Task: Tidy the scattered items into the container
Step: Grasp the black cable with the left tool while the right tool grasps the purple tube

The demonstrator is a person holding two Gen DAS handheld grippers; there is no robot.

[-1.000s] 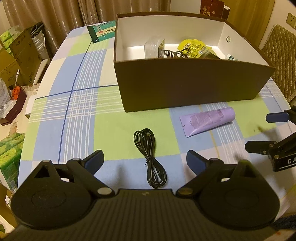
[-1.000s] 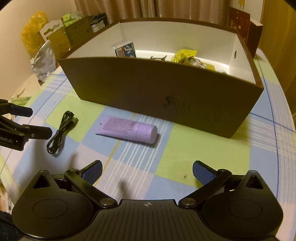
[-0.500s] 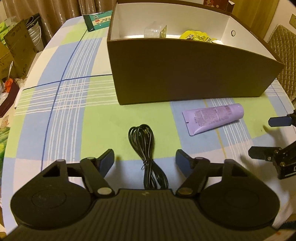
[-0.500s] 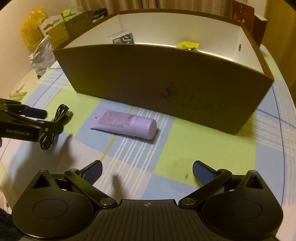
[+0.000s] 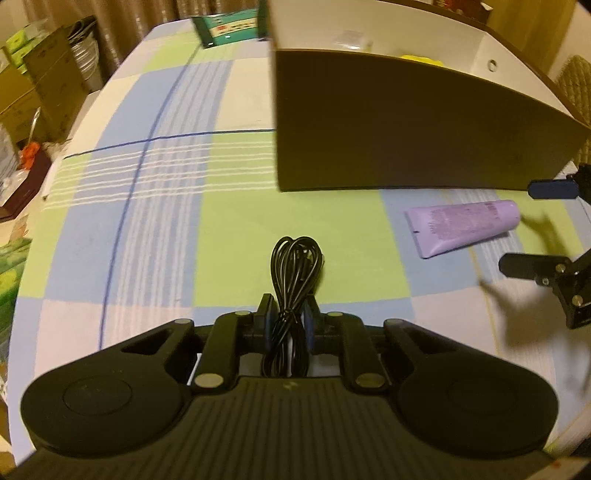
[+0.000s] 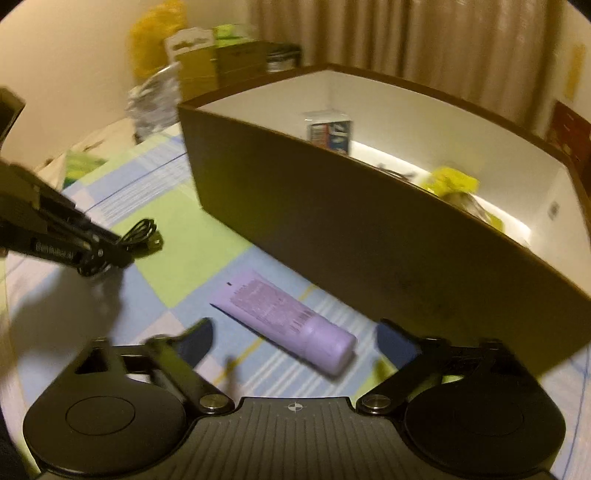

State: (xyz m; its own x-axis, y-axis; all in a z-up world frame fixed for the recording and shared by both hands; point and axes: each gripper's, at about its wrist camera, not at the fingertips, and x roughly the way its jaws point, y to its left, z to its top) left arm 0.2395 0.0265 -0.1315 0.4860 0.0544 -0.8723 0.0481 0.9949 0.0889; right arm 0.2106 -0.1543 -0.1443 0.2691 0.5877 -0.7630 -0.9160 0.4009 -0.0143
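Observation:
My left gripper [image 5: 289, 314] is shut on the near end of a coiled black cable [image 5: 295, 266] that lies on the checked tablecloth; its loop sticks out ahead of the fingers. It also shows in the right wrist view [image 6: 142, 236], held by the left gripper [image 6: 110, 254]. A purple tube [image 6: 288, 325] lies between the open fingers of my right gripper [image 6: 295, 341], cap end nearest. The tube [image 5: 465, 225] and the right gripper [image 5: 532, 225] show at the right of the left wrist view. The brown box [image 5: 406, 140] with white inside stands behind, holding several items.
A green packet [image 5: 225, 29] lies on the table behind the box's left corner. Cardboard boxes and bags [image 5: 37, 85] stand off the table's left side. A small carton [image 6: 328, 133] and yellow packet [image 6: 450, 182] sit inside the box [image 6: 332, 206].
My left gripper has moved forward over the cable and closed on it. My right gripper has moved in and swung left, so the purple tube now lies between its fingers.

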